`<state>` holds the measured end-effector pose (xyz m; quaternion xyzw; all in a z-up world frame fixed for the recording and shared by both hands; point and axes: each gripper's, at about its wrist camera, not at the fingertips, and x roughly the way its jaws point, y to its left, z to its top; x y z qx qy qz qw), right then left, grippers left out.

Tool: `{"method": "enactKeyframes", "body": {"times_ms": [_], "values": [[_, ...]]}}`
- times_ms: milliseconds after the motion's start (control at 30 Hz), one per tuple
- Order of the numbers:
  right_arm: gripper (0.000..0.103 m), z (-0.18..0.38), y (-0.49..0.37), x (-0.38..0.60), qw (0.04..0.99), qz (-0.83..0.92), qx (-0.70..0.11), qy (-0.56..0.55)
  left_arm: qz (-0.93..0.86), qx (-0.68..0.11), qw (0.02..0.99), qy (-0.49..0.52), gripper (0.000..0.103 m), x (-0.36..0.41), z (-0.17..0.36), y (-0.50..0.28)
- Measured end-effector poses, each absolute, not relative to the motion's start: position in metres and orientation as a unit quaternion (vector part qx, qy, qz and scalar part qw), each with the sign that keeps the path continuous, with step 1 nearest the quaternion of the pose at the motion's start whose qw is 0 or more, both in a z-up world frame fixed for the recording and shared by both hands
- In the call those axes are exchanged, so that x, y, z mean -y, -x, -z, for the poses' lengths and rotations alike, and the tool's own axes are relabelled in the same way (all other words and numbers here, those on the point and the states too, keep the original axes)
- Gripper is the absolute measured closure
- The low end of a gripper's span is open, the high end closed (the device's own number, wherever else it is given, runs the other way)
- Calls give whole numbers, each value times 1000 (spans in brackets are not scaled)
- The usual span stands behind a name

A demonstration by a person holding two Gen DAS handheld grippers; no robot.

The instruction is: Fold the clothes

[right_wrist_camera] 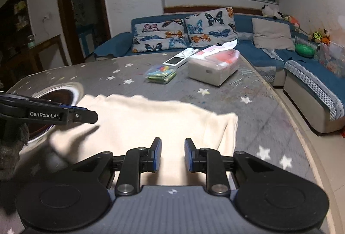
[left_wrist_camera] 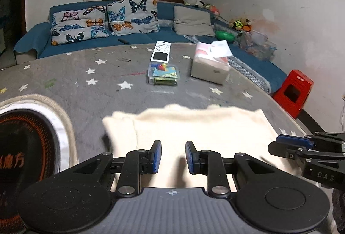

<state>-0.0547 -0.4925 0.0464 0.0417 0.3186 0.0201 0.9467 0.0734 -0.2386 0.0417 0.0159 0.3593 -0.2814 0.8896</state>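
A cream garment lies folded flat on the grey star-print table. It also shows in the right wrist view. My left gripper hovers over its near edge, jaws open and empty. My right gripper hovers over the garment's near right part, jaws open and empty. The right gripper shows from the side in the left wrist view, at the garment's right edge. The left gripper shows from the side in the right wrist view, above the garment's left part.
A tissue box, a clear packet of coloured items and a white remote sit at the table's far side. A round inset lies at left. A blue sofa stands behind and a red stool at right.
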Motion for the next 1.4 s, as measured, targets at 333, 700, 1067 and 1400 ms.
{"method": "enactKeyframes", "body": {"times_ms": [333,700,1067,1400], "values": [[88,-31,74,500,940,-5,-338,-42,266,-365,892,-5,74,206,-30,-58],[84,-43,63,473,948,-41,-315,-37,256,-360,897,1,75,198,-32,-54],[76,-40,51,442,949,-66,-309,-20,256,-358,898,-11,75,200,-29,-48],[59,-34,54,429,946,-63,-319,7,254,-361,897,-12,67,198,-34,-39]]}}
